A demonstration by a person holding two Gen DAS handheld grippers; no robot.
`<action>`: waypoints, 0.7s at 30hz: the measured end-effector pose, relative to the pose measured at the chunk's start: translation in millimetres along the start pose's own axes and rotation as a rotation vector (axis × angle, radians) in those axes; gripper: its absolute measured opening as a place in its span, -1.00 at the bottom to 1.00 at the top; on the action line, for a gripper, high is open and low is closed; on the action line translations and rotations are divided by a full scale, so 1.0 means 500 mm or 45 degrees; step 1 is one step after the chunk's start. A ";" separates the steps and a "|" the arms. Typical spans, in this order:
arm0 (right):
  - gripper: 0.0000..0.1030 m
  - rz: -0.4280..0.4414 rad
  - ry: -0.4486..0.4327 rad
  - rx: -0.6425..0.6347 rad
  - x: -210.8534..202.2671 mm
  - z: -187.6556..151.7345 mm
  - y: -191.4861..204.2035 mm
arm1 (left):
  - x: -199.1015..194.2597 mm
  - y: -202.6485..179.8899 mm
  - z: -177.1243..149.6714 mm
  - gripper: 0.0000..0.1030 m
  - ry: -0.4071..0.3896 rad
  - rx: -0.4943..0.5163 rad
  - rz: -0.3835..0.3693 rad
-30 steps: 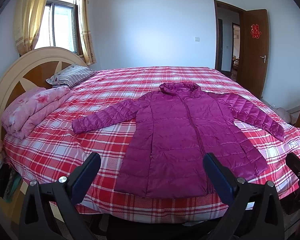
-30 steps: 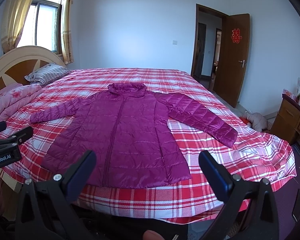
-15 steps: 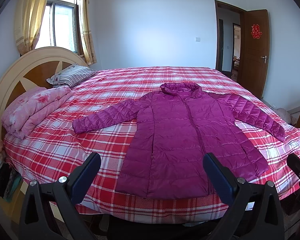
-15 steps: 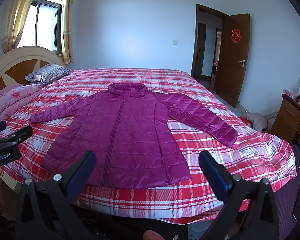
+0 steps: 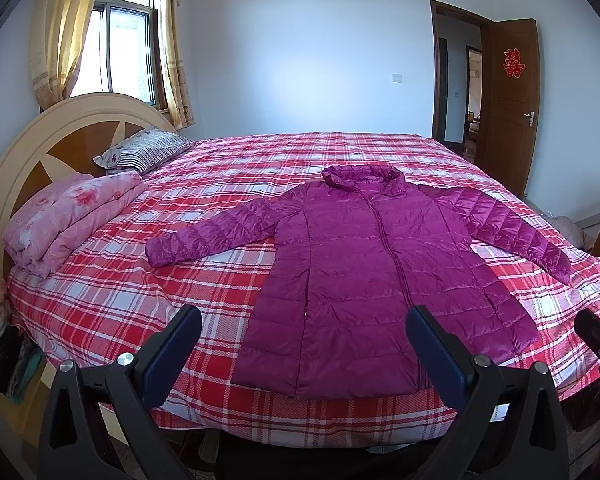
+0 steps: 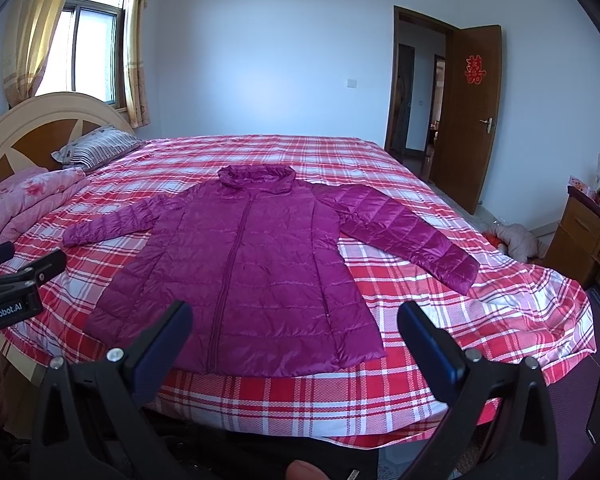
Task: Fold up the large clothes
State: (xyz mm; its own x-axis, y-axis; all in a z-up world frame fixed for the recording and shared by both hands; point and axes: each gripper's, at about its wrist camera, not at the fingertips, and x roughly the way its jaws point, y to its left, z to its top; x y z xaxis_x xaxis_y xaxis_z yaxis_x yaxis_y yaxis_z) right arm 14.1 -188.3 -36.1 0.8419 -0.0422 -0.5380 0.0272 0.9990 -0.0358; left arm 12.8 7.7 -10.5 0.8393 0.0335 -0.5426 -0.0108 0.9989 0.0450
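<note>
My left gripper (image 5: 304, 344) and right gripper (image 6: 296, 336) both gape wide, holding nothing, short of the bed (image 5: 100, 300). Beyond lies the purple jacket (image 5: 364, 276), spread flat. Only my right view shows the dresser (image 6: 580, 228).

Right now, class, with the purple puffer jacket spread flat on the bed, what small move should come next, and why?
Probably bring the left gripper forward to the near sleeve cuff. Both grippers are open and empty, short of the bed; the purple puffer jacket lies unfolded, sleeves splayed, so a sleeve likely folds in first.
</note>
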 end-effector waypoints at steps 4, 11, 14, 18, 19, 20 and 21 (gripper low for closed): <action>1.00 0.008 0.011 0.003 0.004 0.002 0.000 | 0.000 0.000 0.000 0.98 0.002 0.000 0.001; 1.00 0.024 0.024 0.005 0.010 0.000 -0.002 | 0.004 0.000 -0.001 0.98 0.009 0.003 0.002; 1.00 0.035 0.036 0.006 0.014 -0.003 -0.002 | 0.010 0.000 -0.005 0.98 0.022 0.006 0.000; 1.00 0.073 0.039 0.012 0.018 -0.005 -0.007 | 0.022 -0.007 -0.008 0.98 0.038 0.016 -0.006; 1.00 0.084 0.040 0.013 0.019 -0.005 -0.008 | 0.026 -0.009 -0.008 0.98 0.040 0.025 -0.012; 1.00 0.103 0.041 0.014 0.023 -0.006 -0.010 | 0.032 -0.010 -0.006 0.98 0.042 0.033 -0.013; 1.00 0.133 0.047 0.020 0.029 -0.007 -0.014 | 0.040 -0.012 -0.005 0.98 0.040 0.043 -0.010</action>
State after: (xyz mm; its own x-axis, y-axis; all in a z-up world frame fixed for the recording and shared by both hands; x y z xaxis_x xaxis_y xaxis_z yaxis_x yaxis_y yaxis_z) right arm 24.4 -196.1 -46.8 0.8204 0.0616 -0.5685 -0.0507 0.9981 0.0351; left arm 28.2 2.5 -23.9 0.8216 0.0271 -0.5694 0.0145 0.9976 0.0684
